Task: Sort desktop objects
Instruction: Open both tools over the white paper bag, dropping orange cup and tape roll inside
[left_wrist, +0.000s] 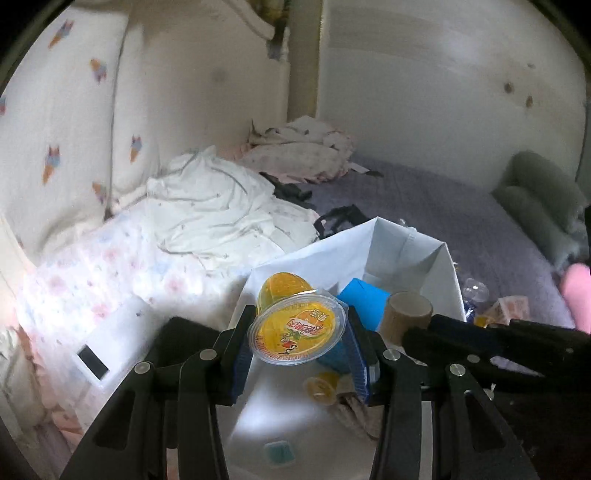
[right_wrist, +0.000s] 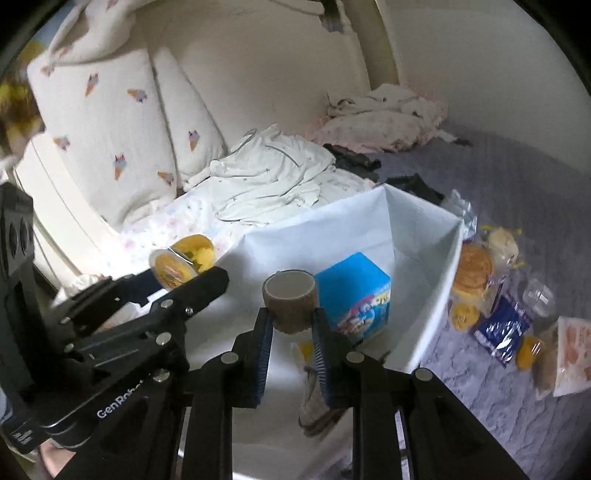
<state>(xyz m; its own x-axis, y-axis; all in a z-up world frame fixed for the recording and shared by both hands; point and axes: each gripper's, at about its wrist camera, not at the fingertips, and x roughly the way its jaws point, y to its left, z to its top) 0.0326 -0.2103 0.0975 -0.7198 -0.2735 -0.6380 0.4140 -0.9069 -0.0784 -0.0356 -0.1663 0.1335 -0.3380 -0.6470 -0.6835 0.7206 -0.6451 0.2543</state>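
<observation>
The jelly cup (left_wrist: 297, 329), yellow with a clear rim and a printed foil lid, sat tilted between the blue pads of the left hand-held gripper (left_wrist: 298, 334), which clamped it above the white box (left_wrist: 452, 280). In the right wrist view the same cup (right_wrist: 183, 266) showed past the left gripper's black fingers, over the box's near-left edge. The right hand-held gripper (right_wrist: 293, 325) was closed narrowly on a brown tape roll (right_wrist: 290, 301), held upright with its hollow core facing up, also above the box; from the left wrist view only part of that roll (left_wrist: 406, 317) was visible behind the jaw.

Inside the box one blue carton (right_wrist: 354, 299) stood against the far wall. Below it lay a small yellow cup (left_wrist: 323, 386) and a crumpled grey-brown piece (right_wrist: 314, 402), both partly hidden by the grippers and too blurred to name. A small teal square (left_wrist: 279, 451) on the box floor was also unclear.

The box rested on a bed with a purple sheet (right_wrist: 517, 192). To the box's right lay a loose pile: a bag of round yellow cakes (right_wrist: 474, 273), two more small yellow cups (right_wrist: 463, 314), a blue foil packet (right_wrist: 504, 328), a clear plastic cup (right_wrist: 539, 297) and a pink-printed packet (right_wrist: 574, 354) cut off by the frame edge. Two pillows (right_wrist: 110, 122) with ice-cream prints leaned at the head of the bed, beside rumpled white bedding (right_wrist: 266, 177).
</observation>
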